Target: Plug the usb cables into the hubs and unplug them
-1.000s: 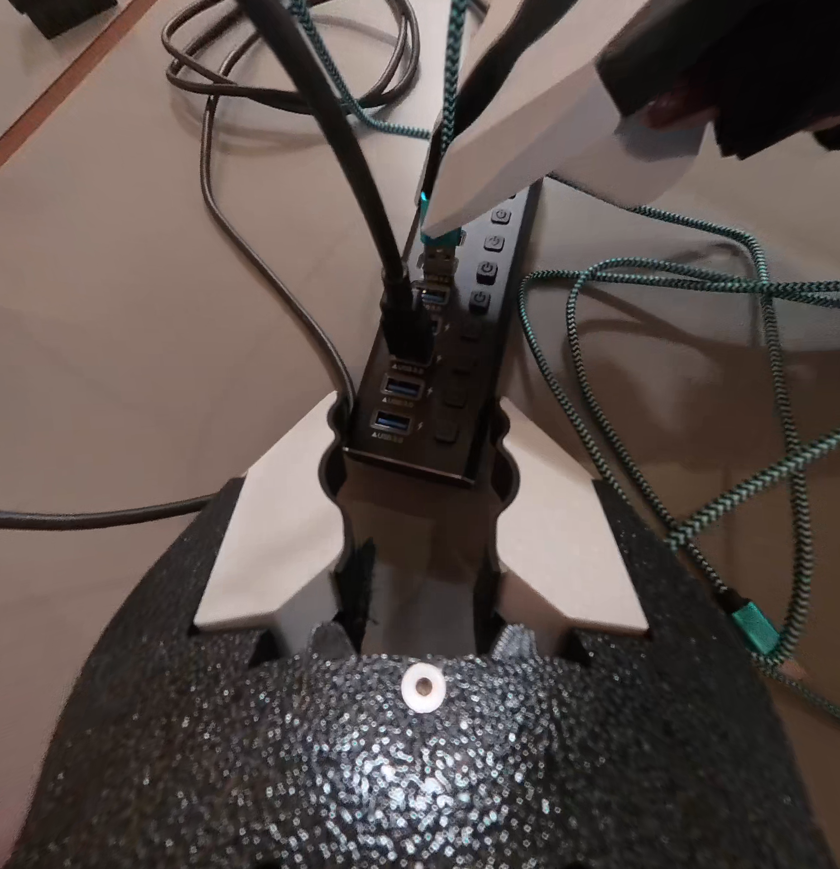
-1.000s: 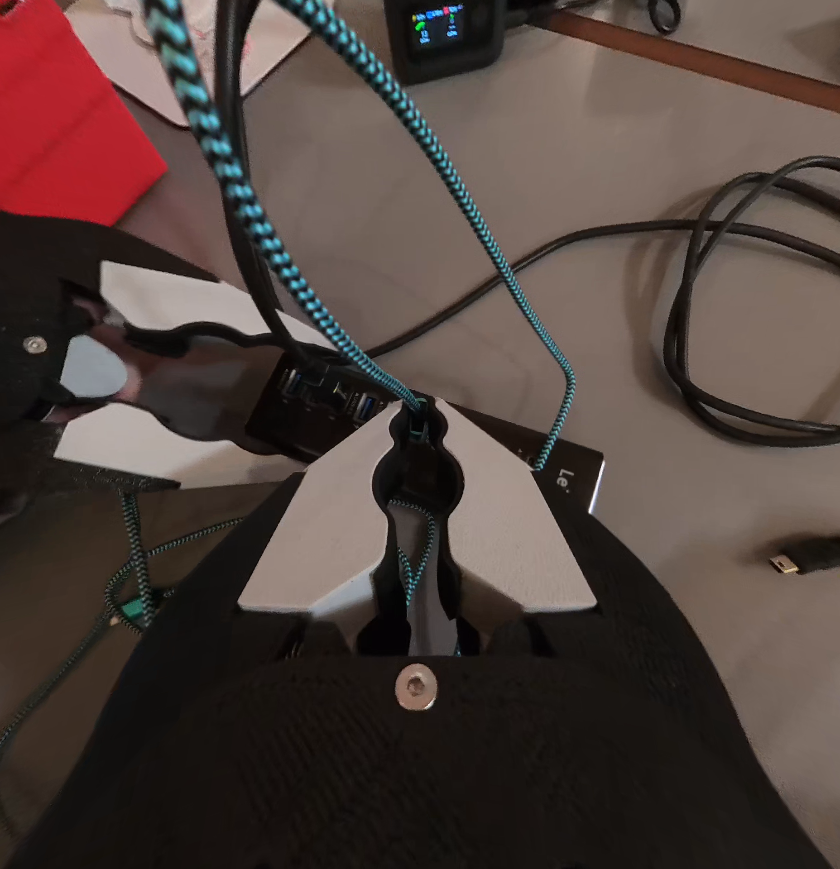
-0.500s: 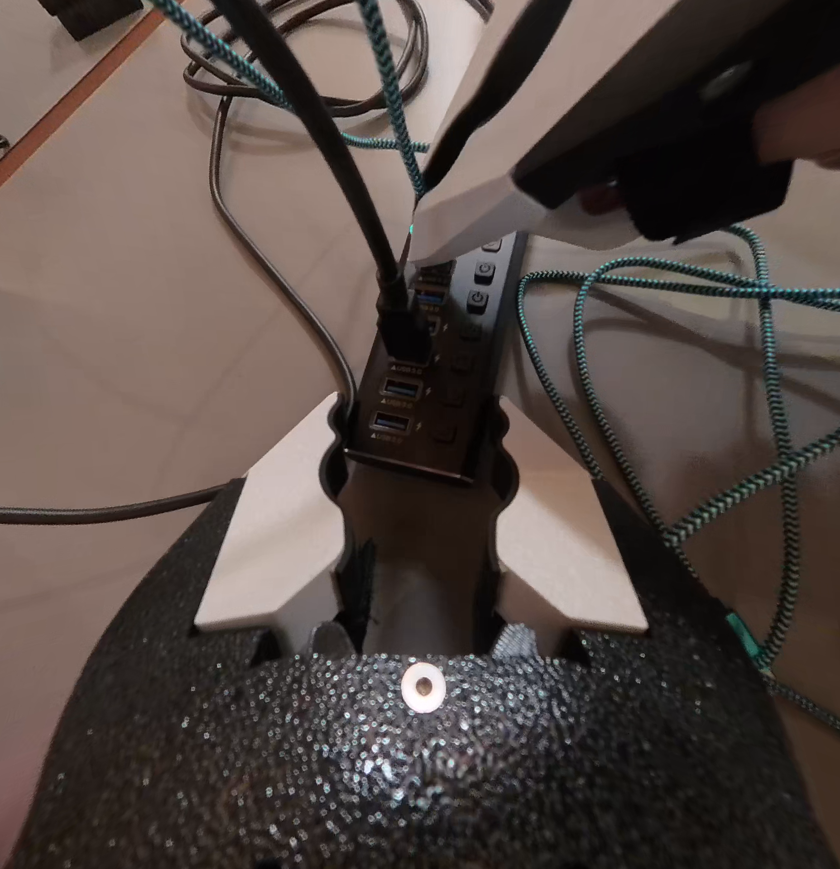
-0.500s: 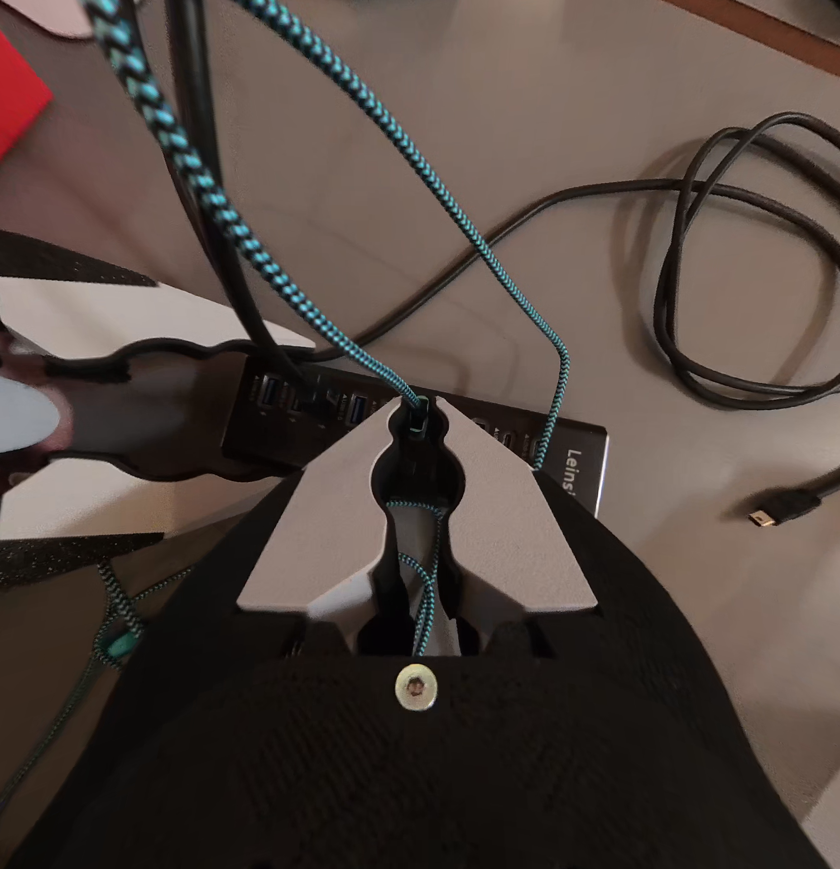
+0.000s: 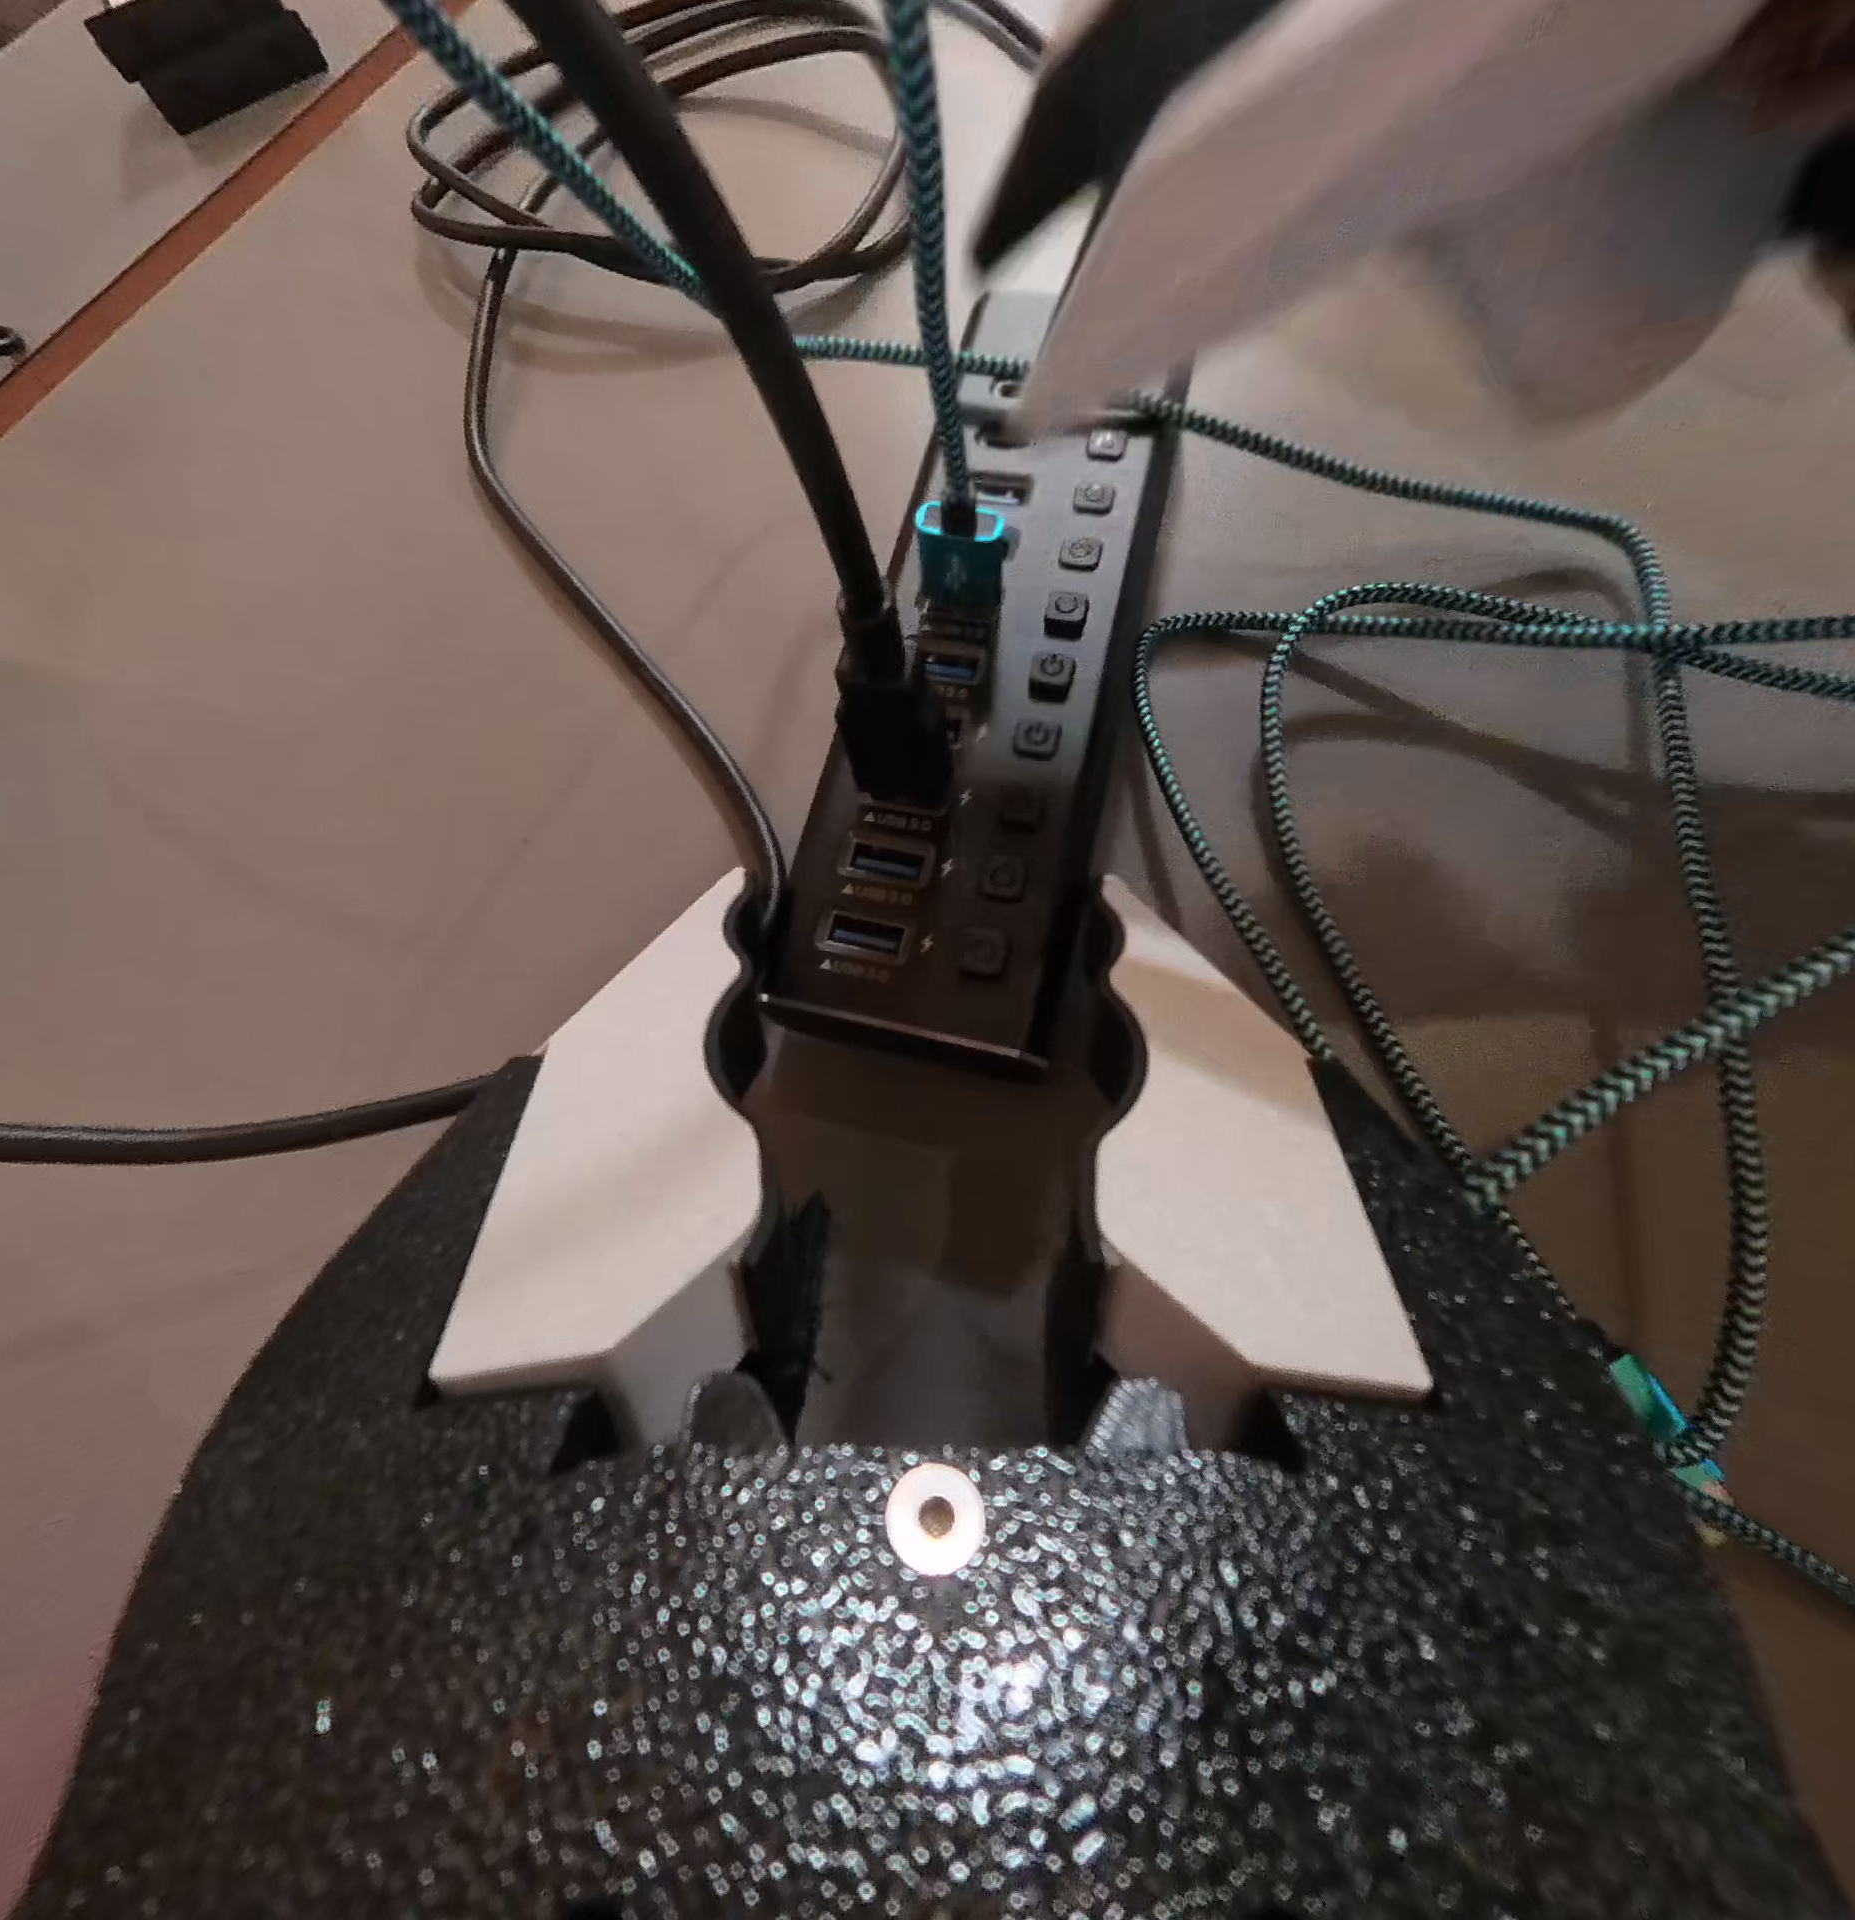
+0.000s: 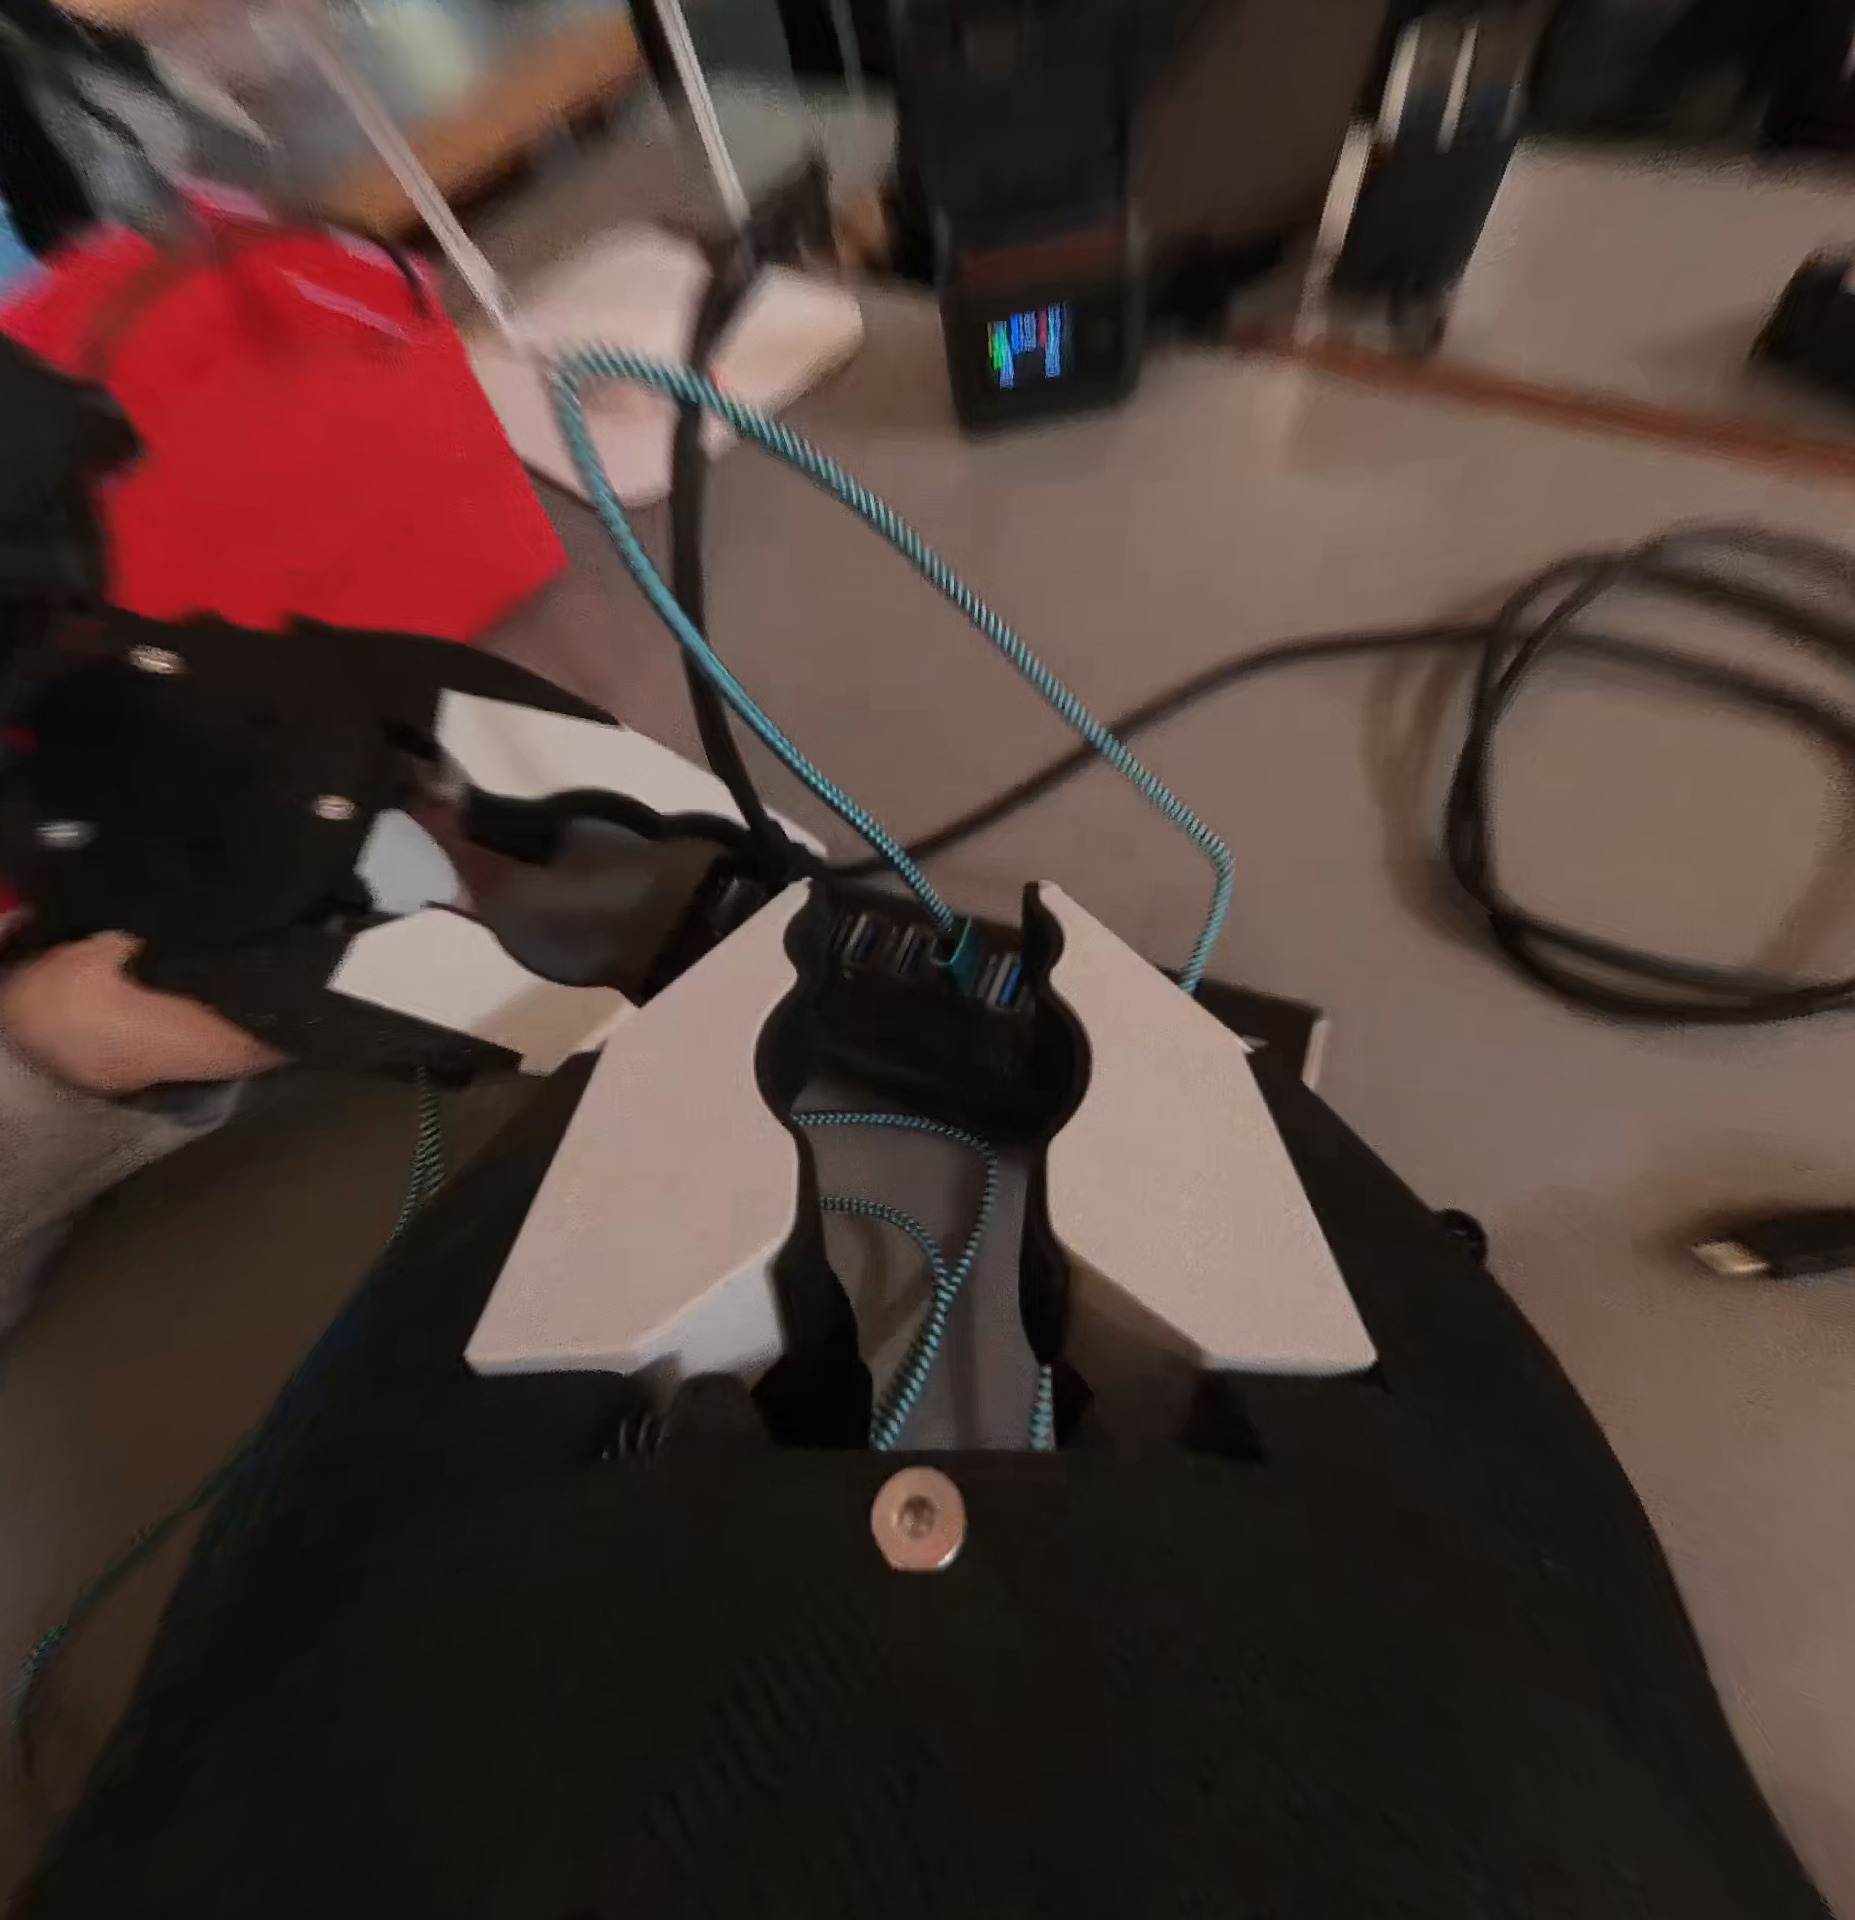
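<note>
Bracing the black hub point(image 5: 1016, 790) in the left tool point(image 5: 928, 935), teal plug point(image 5: 959, 556) seated, right tool point(image 6: 928, 940) spread empty, advisably withdrawn straight.

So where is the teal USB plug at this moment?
In the left wrist view the teal USB plug stands upright in a port of the black hub, just beyond the black plug, near the middle of the port row.

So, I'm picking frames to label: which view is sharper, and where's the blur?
Left wrist view: mostly sharp on the hub and teal plug; only the right gripper at the top is smeared. Right wrist view: motion-blurred throughout, worst in the background; the black cable coil is streaked.
</note>
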Tool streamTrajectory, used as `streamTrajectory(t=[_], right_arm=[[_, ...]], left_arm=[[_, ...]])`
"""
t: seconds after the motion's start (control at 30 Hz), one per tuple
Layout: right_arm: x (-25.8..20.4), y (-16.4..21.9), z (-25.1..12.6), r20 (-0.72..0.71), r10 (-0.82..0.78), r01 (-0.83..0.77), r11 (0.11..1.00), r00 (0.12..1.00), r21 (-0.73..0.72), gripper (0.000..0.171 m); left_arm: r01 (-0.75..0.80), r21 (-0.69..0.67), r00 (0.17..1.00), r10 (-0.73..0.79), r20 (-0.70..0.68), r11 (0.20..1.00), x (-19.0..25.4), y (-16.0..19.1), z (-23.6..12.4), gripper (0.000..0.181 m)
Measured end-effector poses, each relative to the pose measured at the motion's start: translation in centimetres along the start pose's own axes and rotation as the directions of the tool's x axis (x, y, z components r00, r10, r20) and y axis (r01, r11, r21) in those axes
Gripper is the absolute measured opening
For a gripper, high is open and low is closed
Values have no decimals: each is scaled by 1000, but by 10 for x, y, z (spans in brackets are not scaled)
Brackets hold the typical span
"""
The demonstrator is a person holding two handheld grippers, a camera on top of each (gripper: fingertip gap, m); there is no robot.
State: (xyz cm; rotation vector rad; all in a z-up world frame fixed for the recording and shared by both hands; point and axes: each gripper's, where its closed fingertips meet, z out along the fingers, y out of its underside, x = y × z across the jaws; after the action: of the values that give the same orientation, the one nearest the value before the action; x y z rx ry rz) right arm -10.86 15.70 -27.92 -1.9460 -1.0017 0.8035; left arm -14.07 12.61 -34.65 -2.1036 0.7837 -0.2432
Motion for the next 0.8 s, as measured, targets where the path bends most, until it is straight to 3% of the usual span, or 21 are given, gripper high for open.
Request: streamTrajectory(t=[0.07,0.2,0.37,0.47,0.6,0.73,0.8], right_arm=[[5,-16,-30,1,-88,87,992,996,90,41],[2,-8,-56,109,-308,312,950,945,-12,46],[6,25,-47,311,-502,577,780,807,-240,60],[9,49,-36,443,-460,625,688,769,-370,83],[4,74,-22,570,-363,648,617,738,-447,89],[-1,89,-14,622,-302,660,571,722,-488,67],[-7,91,-15,645,-273,661,567,713,-491,43]], left_arm=[[-31,-3,1000,31,2,1000,0,0,0,59],[-229,2,971,229,65,973,2,-6,-2,56],[-625,34,767,605,213,780,8,-19,-7,55],[-747,5,641,719,268,664,13,-22,-9,55],[-833,-55,509,801,316,551,16,-24,-9,54],[-867,-92,437,836,333,490,18,-26,-9,54],[-865,-91,442,836,324,493,19,-25,-8,54]])
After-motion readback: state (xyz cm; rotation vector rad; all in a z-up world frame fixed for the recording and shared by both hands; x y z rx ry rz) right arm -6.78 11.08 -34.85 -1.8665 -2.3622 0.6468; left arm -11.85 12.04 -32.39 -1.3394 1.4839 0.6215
